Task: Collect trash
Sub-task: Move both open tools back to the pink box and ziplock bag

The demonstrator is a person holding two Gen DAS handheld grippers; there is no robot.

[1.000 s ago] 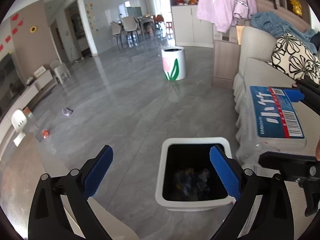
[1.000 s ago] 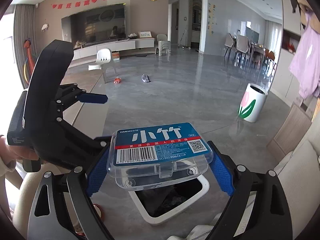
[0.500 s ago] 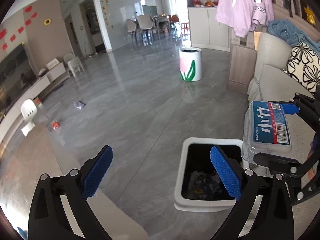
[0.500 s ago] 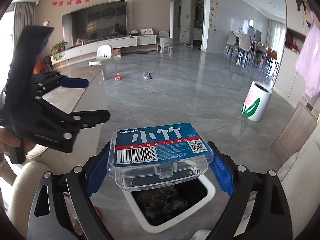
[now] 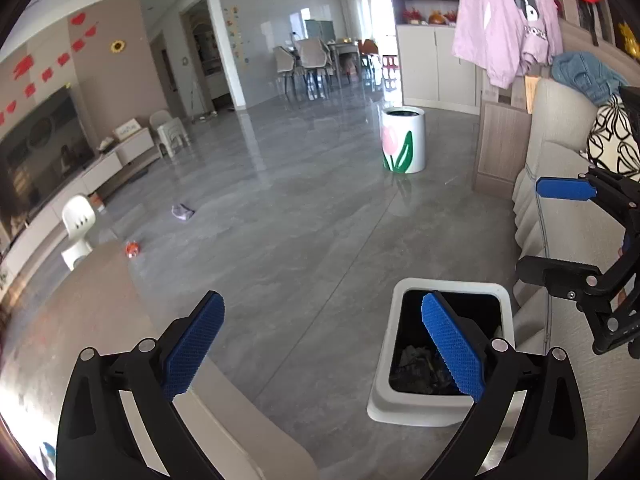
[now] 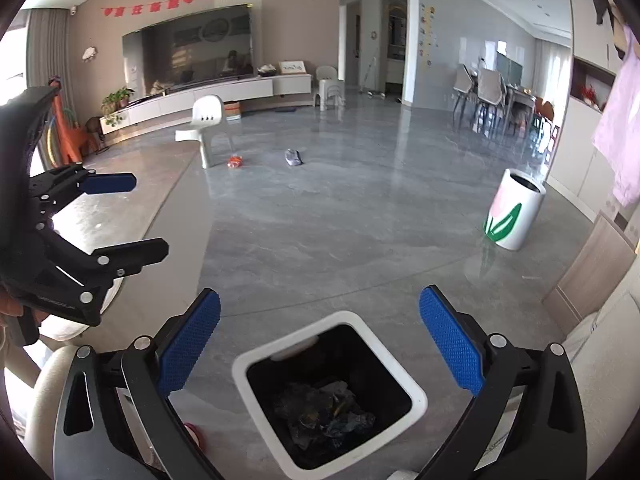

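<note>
A white square trash bin with a black liner stands on the grey floor right below my right gripper, which is open and empty. Dark crumpled trash lies in its bottom. The bin also shows in the left wrist view, low right. My left gripper is open and empty, left of the bin. The right gripper shows in the left wrist view above the bin. The clear plastic box is not in view.
A beige sofa runs along the right, with a patterned cushion. A white round bin with a tulip print stands farther off. A small orange item and a grey crumpled item lie on the floor near a white stool.
My right gripper has opened and the clear box with the blue label has left it. My left gripper has drawn back to the left.
</note>
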